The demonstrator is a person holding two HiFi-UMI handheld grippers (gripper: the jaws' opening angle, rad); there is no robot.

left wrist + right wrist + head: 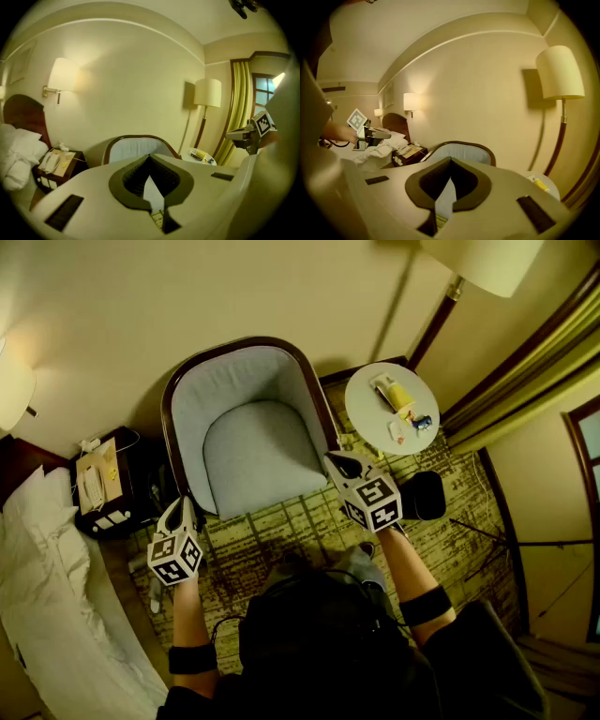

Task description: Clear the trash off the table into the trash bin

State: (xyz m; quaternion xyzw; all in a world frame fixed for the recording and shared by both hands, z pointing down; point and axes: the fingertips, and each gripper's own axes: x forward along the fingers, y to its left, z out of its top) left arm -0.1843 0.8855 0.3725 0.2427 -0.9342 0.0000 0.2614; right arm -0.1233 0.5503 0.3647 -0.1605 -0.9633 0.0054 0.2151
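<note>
Ahead, armchair [248,427] beside round table [367,401]

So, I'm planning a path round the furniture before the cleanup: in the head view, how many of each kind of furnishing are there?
Armchair: 1
Round table: 1
Nightstand: 1
Bed: 1
Black bin: 1
Lamps: 2 (floor lamp, wall lamp)
Total: 7

Left gripper [150,157]: I read its jaws together, nothing between them. Past the tips, a grey armchair [136,144]. To its right, a round table [187,157] carrying yellow litter [198,153]. Right gripper [234,135] is at the far right.
</note>
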